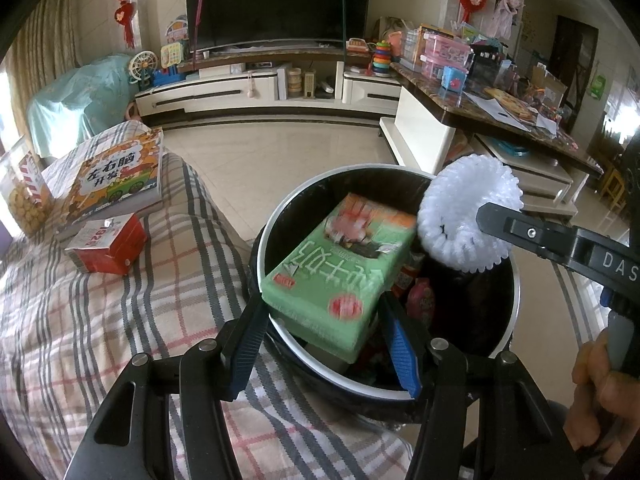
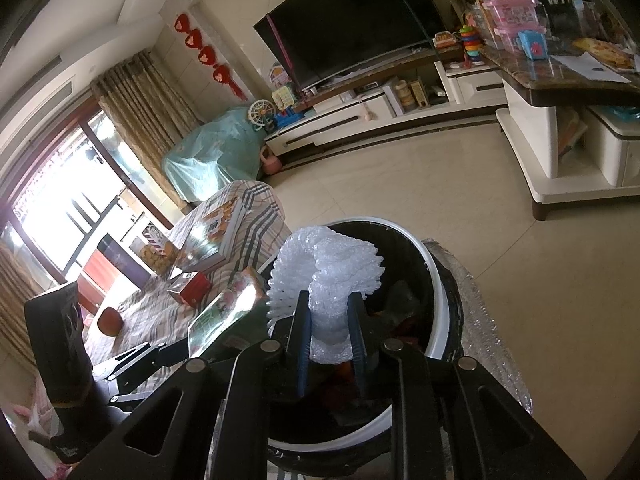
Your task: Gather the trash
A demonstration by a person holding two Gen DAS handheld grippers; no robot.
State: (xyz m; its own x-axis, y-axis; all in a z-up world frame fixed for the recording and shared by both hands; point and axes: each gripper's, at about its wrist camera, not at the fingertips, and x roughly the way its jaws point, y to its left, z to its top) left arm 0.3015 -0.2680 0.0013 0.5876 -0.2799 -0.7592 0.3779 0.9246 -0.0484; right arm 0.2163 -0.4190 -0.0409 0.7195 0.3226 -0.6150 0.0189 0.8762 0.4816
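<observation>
Left wrist view: your left gripper [image 1: 324,332] clamps the green carton [image 1: 340,272] by its near end over the black trash bin [image 1: 516,300], long axis running away up-left, far end raised. The white foam net [image 1: 468,212] hangs over the bin's right side.

Right wrist view: your right gripper [image 2: 330,336] has the foam net [image 2: 328,280] between its blue pads [image 2: 304,340], fanned end pointing away above the bin [image 2: 436,320]; whether the pads press, you cannot tell.

Glossy green carton [image 1: 338,270], white foam netting [image 1: 468,212], checked cloth [image 1: 120,320].
</observation>
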